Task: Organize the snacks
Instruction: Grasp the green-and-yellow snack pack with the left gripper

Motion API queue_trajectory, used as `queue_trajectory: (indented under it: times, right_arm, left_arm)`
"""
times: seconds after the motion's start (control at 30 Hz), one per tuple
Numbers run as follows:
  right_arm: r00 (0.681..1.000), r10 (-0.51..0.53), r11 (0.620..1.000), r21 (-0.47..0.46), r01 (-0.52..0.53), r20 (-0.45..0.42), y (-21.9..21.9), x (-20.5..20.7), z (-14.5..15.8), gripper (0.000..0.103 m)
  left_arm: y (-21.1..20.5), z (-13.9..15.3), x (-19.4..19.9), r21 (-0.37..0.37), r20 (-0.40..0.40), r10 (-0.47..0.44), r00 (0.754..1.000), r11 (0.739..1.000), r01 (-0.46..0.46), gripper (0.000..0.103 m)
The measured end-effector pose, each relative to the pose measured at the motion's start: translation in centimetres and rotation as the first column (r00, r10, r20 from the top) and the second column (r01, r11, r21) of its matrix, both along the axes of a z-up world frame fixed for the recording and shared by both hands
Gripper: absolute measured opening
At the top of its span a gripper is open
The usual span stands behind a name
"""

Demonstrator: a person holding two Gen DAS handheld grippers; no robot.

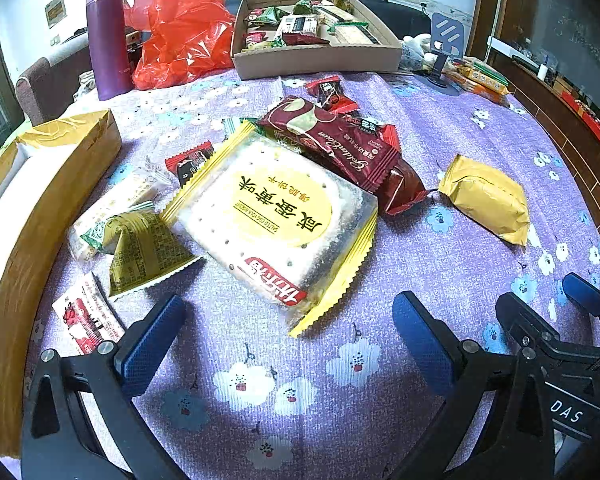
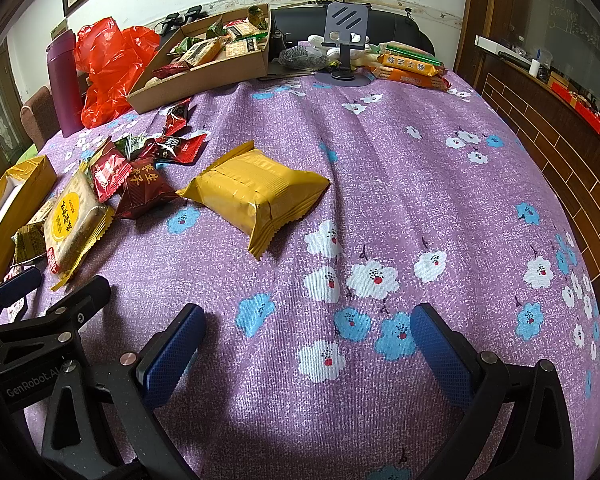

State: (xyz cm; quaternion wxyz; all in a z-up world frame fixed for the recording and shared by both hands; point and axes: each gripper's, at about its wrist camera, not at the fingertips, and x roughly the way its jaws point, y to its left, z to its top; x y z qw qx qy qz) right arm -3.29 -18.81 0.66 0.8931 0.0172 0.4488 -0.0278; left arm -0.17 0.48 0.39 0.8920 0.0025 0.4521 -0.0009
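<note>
I have both tongs low over the bench (image 2: pixel 380 184), which is covered by a purple cloth printed with white and blue flowers. My left tongs (image 1: pixel 290 344) stand wide apart with nothing between the blue pads, pointed at the square silver-and-yellow biscuit packet (image 1: pixel 274 220), which lies flat just ahead of them near the bench's left edge. My right tongs (image 2: pixel 308 356) are also spread apart and empty, over bare cloth near the front edge. Ahead of them and slightly left lies the plain mustard-yellow foil packet (image 2: pixel 256 194), alone on the cloth and apart from the rest. The main heap of snacks sits toward the left edge: a long dark-red wrapper with gold script (image 1: pixel 340 148) rests partly on the biscuit packet's far corner, a small red-and-black sweet wrapper (image 1: pixel 332 94) lies behind it, and a small olive-gold triangular sachet (image 1: pixel 144 252) touches the biscuit packet's left side. An open yellow carton with a white inside (image 1: pixel 28 208) runs along the left edge. At the far edge stands a shallow brown cardboard tray (image 1: pixel 320 60) already holding assorted packets, with a crumpled red plastic bag (image 1: pixel 176 28) and a tall purple flask (image 1: pixel 106 36) to its left.
</note>
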Motion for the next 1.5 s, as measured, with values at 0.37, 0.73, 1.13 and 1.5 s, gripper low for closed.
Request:
queue_trajectory:
  times: [0.37,0.73,1.13,1.5]
  right_arm:
    - [1.000,0.001,1.000,0.001,-0.001,0.000,0.0,0.0,0.0,0.103]
    - [0.999,0.029,1.000,0.003,-0.029,-0.046,0.0,0.3,0.3,0.103]
    - [0.989,0.146,0.974,0.172,-0.147,0.018,1.8,-1.0,3.4,0.082]
    - [0.926,0.373,0.916,0.134,-0.379,0.068,13.3,5.1,5.0,0.080]
  left_arm:
    - [0.1,0.0,0.1,-0.001,0.000,0.000,1.000,1.000,0.000,0.103]
    - [1.4,1.4,-0.9,-0.040,-0.095,-0.167,0.981,0.986,0.164,0.088]
    - [13.1,8.3,-7.9,-0.174,0.158,-0.113,0.981,0.975,0.140,0.075]
    - [14.8,5.4,-7.1,-0.249,0.085,-0.125,0.989,0.958,0.142,0.048]
